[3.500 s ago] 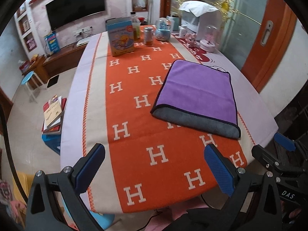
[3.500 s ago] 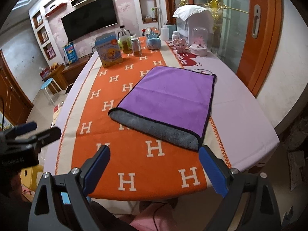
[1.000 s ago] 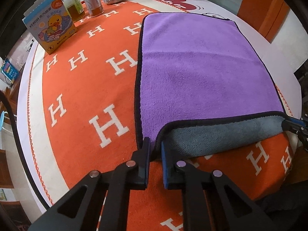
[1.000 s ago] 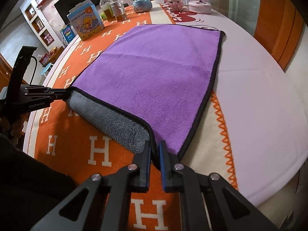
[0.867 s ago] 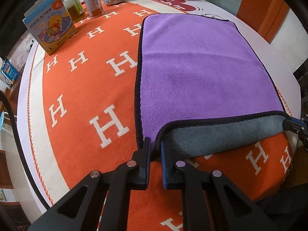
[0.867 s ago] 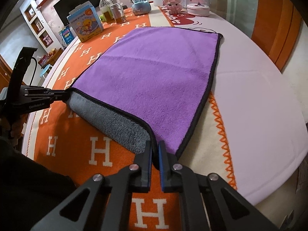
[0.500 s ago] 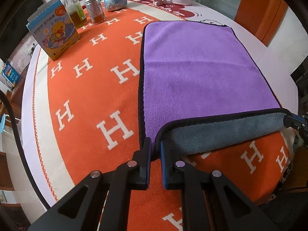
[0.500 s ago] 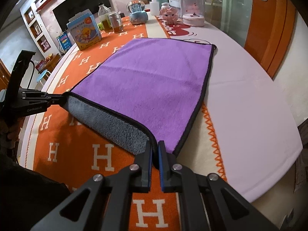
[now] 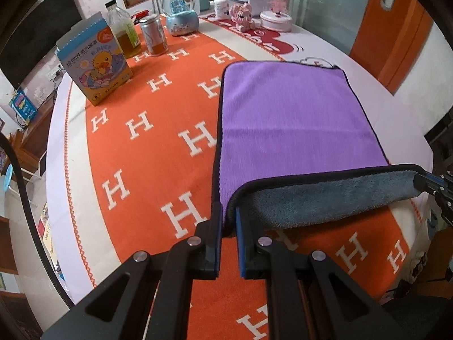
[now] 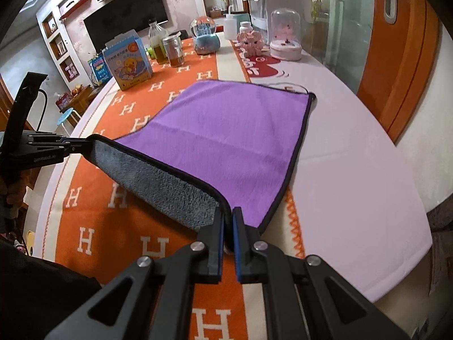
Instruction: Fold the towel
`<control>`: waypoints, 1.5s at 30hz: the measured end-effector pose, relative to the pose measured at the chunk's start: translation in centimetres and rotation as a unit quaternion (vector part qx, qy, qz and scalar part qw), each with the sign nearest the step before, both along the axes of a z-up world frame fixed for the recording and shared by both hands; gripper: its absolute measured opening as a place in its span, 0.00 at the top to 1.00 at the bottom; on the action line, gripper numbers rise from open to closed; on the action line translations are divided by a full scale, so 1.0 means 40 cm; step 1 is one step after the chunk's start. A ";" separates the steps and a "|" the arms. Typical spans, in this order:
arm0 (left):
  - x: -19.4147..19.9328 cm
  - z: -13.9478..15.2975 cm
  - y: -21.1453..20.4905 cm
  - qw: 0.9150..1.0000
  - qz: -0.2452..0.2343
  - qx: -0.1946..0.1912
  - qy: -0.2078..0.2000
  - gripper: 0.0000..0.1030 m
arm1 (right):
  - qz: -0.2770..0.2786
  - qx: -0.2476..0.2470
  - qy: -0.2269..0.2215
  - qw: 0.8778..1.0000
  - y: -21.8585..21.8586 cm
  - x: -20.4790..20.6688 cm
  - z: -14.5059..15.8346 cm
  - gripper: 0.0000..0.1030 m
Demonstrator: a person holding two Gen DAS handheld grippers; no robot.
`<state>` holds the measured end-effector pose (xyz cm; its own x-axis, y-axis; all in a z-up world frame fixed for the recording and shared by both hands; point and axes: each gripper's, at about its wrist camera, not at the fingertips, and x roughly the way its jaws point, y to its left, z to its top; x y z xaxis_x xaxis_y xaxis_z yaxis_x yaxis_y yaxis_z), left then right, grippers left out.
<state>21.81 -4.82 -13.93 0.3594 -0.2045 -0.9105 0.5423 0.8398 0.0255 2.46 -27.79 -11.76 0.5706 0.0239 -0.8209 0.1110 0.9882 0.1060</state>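
The purple towel (image 9: 294,119) lies ahead on the orange tablecloth (image 9: 158,153), its near edge lifted grey side up, left gripper (image 9: 228,221) and right gripper (image 10: 228,222) each pinching a near corner; the fold over is barely begun.

Both my tongs are closed on the near corners of the towel (image 9: 294,119), the left gripper (image 9: 228,221) and the right gripper (image 10: 228,223), with the lifted edge stretched between them. Ahead, over the flat purple cloth, the way is open to its far edge. Beyond that the far end of the table (image 10: 354,153) is crowded: duck box (image 9: 94,69), bottle (image 9: 123,32), jar (image 9: 154,38), snow globe (image 9: 181,14), pink toy (image 9: 240,17), glass dome (image 10: 285,34). The orange runner (image 9: 141,155) to my left lies bare up to the box. To the right, bare white tablecloth, then the orange door (image 10: 402,56) close by.
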 end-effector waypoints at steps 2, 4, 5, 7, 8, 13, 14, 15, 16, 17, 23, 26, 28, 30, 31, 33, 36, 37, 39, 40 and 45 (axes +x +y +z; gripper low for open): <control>0.009 0.018 -0.006 1.000 0.004 -0.003 -0.004 0.93 | 0.005 -0.003 -0.005 1.000 -0.007 0.009 0.016 0.95; 0.018 0.034 -0.014 1.000 0.006 -0.003 -0.008 0.93 | 0.009 -0.005 -0.010 1.000 -0.015 0.017 0.030 0.95; 0.025 0.044 -0.019 1.000 0.008 -0.003 -0.012 0.93 | 0.012 -0.006 -0.014 1.000 -0.021 0.024 0.041 0.95; 0.041 0.063 -0.026 1.000 0.015 -0.002 -0.017 0.93 | 0.019 -0.006 -0.022 1.000 -0.032 0.037 0.057 0.95; 0.048 0.071 -0.030 1.000 0.019 -0.004 -0.017 0.93 | 0.022 -0.005 -0.023 0.999 -0.037 0.045 0.060 0.95; 0.094 0.113 -0.052 0.999 0.040 -0.011 -0.025 0.93 | 0.046 -0.006 -0.034 0.998 -0.073 0.092 0.095 0.95; 0.100 0.120 -0.058 0.999 0.042 -0.012 -0.027 0.93 | 0.051 -0.008 -0.037 0.998 -0.080 0.101 0.102 0.95; 0.109 0.129 -0.066 0.998 0.044 -0.012 -0.032 0.93 | 0.056 -0.011 -0.040 0.998 -0.089 0.113 0.110 0.95; 0.118 0.137 -0.077 0.998 0.044 -0.011 -0.037 0.93 | 0.060 -0.012 -0.043 0.997 -0.098 0.125 0.118 0.95; 0.125 0.143 -0.084 0.998 0.045 -0.010 -0.041 0.93 | 0.062 -0.013 -0.044 0.997 -0.104 0.132 0.121 0.95; 0.190 0.182 -0.142 0.996 0.064 -0.011 -0.064 0.93 | 0.077 -0.011 -0.061 0.995 -0.165 0.195 0.152 0.95; 0.221 0.191 -0.175 0.995 0.073 -0.008 -0.073 0.93 | 0.078 -0.010 -0.070 0.994 -0.192 0.220 0.159 0.95; 0.241 0.191 -0.196 0.994 0.081 -0.003 -0.079 0.93 | 0.078 -0.007 -0.077 0.994 -0.213 0.240 0.162 0.95; 0.265 0.186 -0.219 0.992 0.094 0.000 -0.082 0.93 | 0.079 -0.007 -0.085 0.993 -0.235 0.264 0.161 0.95; 0.276 0.182 -0.228 0.992 0.099 0.000 -0.083 0.93 | 0.080 -0.010 -0.087 0.993 -0.239 0.272 0.159 0.95; 0.299 0.168 -0.250 0.991 0.109 0.003 -0.083 0.93 | 0.083 -0.021 -0.091 0.992 -0.256 0.298 0.151 0.95; 0.330 0.143 -0.276 0.989 0.118 0.009 -0.087 0.93 | 0.087 -0.029 -0.094 0.991 -0.276 0.331 0.133 0.95; 0.339 0.136 -0.282 0.989 0.121 0.010 -0.089 0.93 | 0.089 -0.032 -0.095 0.991 -0.280 0.339 0.128 0.95; 0.364 0.116 -0.298 0.988 0.124 0.010 -0.088 0.93 | 0.092 -0.040 -0.098 0.990 -0.291 0.360 0.109 0.95; 0.374 0.107 -0.304 0.988 0.124 0.009 -0.088 0.93 | 0.093 -0.040 -0.097 0.990 -0.297 0.367 0.102 0.95; 0.436 0.053 -0.330 0.988 0.134 0.008 -0.081 0.91 | 0.087 -0.034 -0.090 0.992 -0.333 0.417 0.053 0.95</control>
